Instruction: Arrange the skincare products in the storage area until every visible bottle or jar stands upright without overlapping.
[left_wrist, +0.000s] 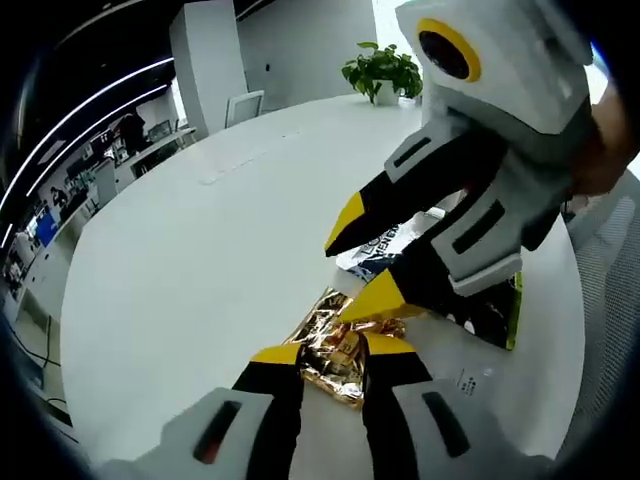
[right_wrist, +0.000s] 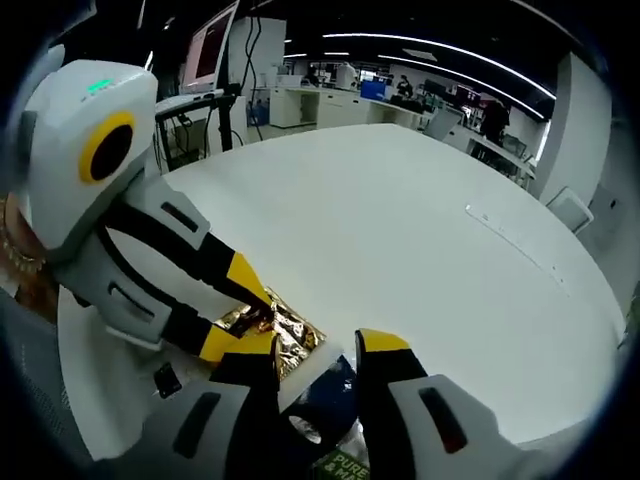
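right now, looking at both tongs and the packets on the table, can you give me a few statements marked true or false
1. The left tongs close around a crinkled gold foil packet. True.
2. The gold packet stands upright on the table. False: it lies flat on the white table.
3. The right tongs sit over a dark packet with white lettering. True.
4. The table is square and wooden. False: it is white with a curved edge.
5. A potted plant stands at the far side of the table. True.
6. The right tongs are clamped shut. False: their jaws stand apart.
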